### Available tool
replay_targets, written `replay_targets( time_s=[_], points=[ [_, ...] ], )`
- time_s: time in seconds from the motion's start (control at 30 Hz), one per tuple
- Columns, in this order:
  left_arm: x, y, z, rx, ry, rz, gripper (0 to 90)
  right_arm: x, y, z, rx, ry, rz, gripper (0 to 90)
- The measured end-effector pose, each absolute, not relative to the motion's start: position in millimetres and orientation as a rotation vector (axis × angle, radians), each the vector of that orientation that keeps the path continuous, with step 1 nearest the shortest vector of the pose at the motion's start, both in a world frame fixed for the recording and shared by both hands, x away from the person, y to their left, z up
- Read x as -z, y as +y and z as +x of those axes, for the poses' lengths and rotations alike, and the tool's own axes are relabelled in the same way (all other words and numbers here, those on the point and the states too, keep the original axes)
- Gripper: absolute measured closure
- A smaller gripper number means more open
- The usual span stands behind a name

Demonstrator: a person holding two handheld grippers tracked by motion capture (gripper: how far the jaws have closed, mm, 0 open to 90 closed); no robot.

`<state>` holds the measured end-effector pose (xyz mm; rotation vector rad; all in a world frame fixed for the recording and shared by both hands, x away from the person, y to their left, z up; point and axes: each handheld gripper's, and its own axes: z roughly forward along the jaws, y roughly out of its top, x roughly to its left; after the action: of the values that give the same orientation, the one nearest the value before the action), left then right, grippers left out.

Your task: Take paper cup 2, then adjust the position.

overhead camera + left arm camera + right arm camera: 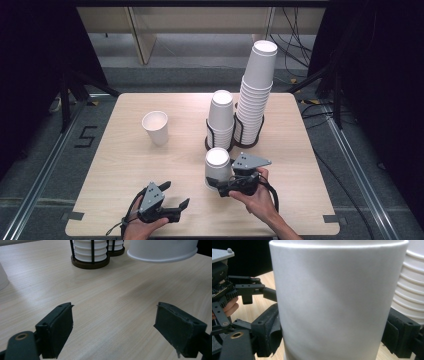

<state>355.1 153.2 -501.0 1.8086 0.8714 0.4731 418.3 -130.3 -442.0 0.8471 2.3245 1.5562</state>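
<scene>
While the right gripper [223,186] has its fingers [265,331] clamped on the upside-down paper cup [217,169], which hangs upright just off the table [125,165], the left gripper [175,196] sits released, empty, off to the cup's left.

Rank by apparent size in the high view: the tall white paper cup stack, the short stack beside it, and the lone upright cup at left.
1. Tall white paper cup stack.
2. Short stack.
3. Lone upright cup.
</scene>
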Motion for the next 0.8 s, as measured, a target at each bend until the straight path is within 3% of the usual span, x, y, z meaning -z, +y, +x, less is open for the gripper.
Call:
replay_targets(
  time_s=[0.8],
  points=[
    [499, 155, 354, -0.478, 0.868, 1.776, 14.4, 450, -93, 422, -1.579, 2.396, 0.768, 16.3]
  ],
)
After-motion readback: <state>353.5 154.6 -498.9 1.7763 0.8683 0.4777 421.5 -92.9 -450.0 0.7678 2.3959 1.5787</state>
